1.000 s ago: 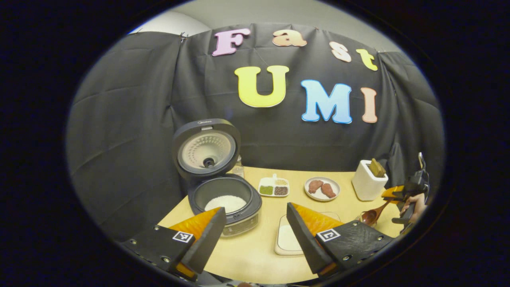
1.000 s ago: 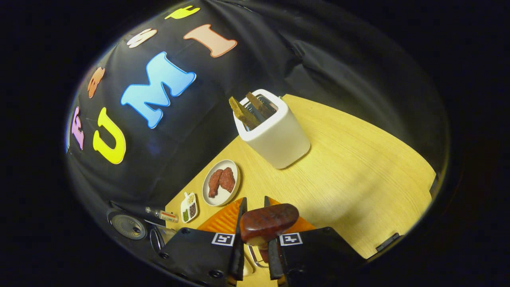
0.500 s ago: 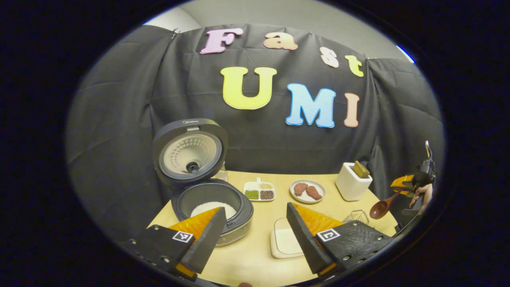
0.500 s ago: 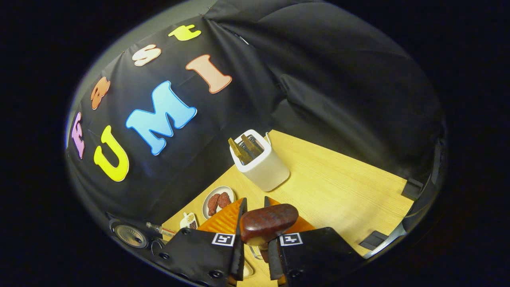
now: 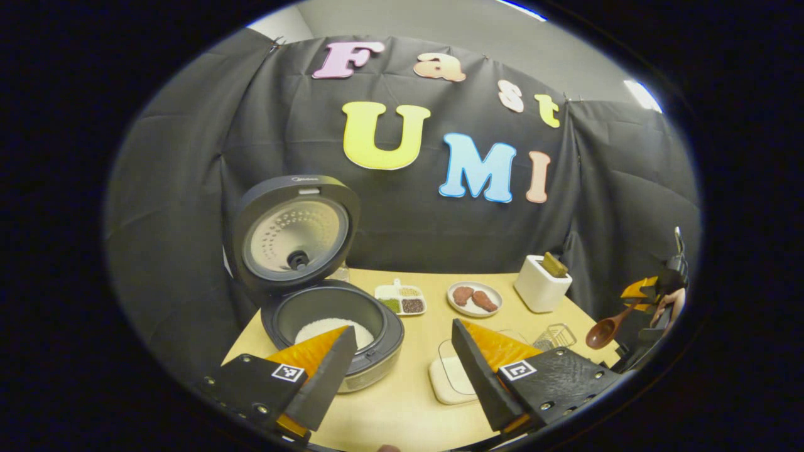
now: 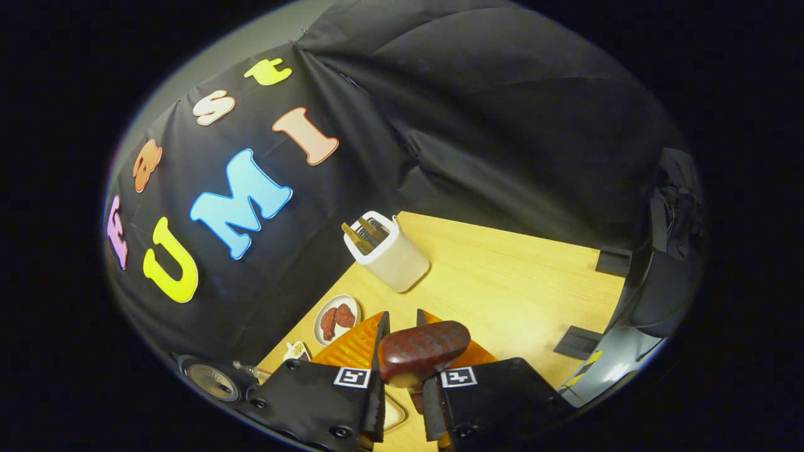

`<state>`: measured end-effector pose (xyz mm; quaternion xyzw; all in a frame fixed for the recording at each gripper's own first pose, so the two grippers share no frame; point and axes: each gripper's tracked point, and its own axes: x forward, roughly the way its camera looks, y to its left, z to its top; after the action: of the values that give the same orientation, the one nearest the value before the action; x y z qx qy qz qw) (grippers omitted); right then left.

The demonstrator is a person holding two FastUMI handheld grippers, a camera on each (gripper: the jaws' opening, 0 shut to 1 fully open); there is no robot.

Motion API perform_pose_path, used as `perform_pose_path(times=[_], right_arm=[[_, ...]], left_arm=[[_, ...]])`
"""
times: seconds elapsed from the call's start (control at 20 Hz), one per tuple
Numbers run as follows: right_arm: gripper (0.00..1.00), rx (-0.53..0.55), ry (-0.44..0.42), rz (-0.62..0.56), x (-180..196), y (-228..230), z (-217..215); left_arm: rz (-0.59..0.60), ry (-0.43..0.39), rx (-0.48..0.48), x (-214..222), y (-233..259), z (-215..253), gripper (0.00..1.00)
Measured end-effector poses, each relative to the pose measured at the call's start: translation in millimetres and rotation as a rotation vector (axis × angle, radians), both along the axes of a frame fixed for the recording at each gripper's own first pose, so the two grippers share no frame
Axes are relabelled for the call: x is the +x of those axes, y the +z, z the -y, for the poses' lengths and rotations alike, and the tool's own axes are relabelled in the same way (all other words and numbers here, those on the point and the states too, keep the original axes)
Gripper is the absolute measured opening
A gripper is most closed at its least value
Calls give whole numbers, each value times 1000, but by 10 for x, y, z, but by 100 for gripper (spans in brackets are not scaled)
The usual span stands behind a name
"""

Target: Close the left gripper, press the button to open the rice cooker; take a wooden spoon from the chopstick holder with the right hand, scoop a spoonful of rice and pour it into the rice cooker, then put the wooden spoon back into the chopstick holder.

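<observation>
1. The right gripper point(image 6: 399, 376) is clamped narrow on the handle of the wooden spoon point(image 6: 422, 353), both fingers pressing against it; in the right gripper view the thick rounded handle end juts out above the fingers
2. In the left gripper view the right gripper point(image 5: 650, 290) shows at the far right edge, held by a hand point(image 5: 666, 307), with the wooden spoon point(image 5: 608, 328) slanting down and left from it, its bowl hanging above the table's right corner
3. The left gripper point(image 5: 402, 367) stands wide apart with nothing between its fingers, hovering above the near part of the table point(image 5: 402, 408)
4. The rice cooker point(image 5: 326, 326) sits at the table's left with its lid swung upright; white rice lies in the inner pot
5. The white chopstick holder point(image 6: 388, 254) stands near the back right of the table, wooden pieces sticking out of its top
6. Between the cooker and the holder lie a divided dish point(image 5: 401, 300) of grains and a plate point(image 5: 475, 298) with two brown pieces
7. A flat white container point(image 5: 447, 380) lies just beside the left gripper's right finger, and a small wire basket point(image 5: 556, 336) stands near the spoon's bowl
</observation>
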<state>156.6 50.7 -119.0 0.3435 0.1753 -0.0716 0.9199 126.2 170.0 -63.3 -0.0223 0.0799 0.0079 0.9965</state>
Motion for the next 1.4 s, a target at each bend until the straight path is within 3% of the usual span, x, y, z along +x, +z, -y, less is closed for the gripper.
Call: perform_pose_path(times=[0.3, 0.45, 0.65, 0.7, 0.75, 0.8, 1.0, 1.1, 1.4], right_arm=[[27, 38, 147, 18, -128, 99, -727], [22, 6, 227, 45, -108, 225, -1087], [26, -30, 346, 54, -6, 294, -1612], [22, -40, 366, 55, 32, 292, -1709], [26, -58, 386, 53, 65, 265, -1808], [22, -83, 406, 47, 100, 236, -1891], [22, -191, 466, 27, 251, 94, -2145], [22, -240, 501, 37, 292, 102, -2290], [26, -398, 602, 92, 402, -33, -2578]], left_arm=[[2, 35, -76, -178, -151, -403, 96], [0, 73, -99, -286, -269, -564, 96], [-25, 100, -99, -419, -412, -702, 96], [-26, 105, -99, -442, -428, -733, 96], [-29, 113, -100, -468, -450, -776, 96], [-34, 121, -101, -491, -473, -800, 96], [-46, 150, -116, -560, -563, -908, 96], [-53, 203, -103, -612, -622, -1040, 96], [-83, 226, -123, -710, -745, -1113, 96]])
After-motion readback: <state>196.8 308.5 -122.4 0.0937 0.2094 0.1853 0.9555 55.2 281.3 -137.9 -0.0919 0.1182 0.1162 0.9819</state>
